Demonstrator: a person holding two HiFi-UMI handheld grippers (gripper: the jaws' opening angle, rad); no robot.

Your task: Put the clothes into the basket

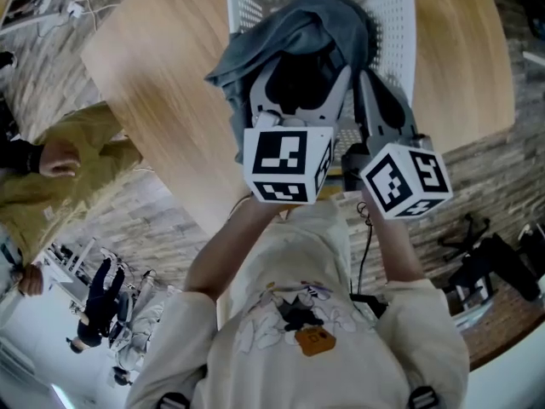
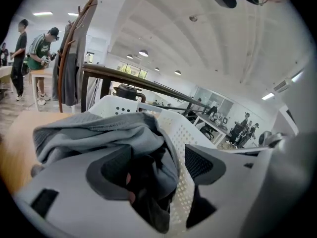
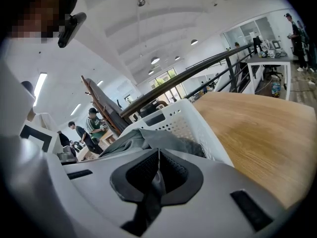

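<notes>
The right gripper (image 3: 158, 158) pinches a fold of the grey clothes (image 1: 294, 24), jaws tight together. The left gripper (image 2: 158, 170) gapes wide around loose cloth, gripping nothing. The clothes spill over the rim of the white basket (image 1: 396, 7). Only the head view shows a person in yellow (image 1: 85, 153).

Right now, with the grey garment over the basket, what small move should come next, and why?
Probably open the right gripper. Its jaws are shut on a fold of the grey garment, while the left gripper has its jaws apart, and the garment already lies mostly in the white basket, so letting go should drop it in.
</notes>
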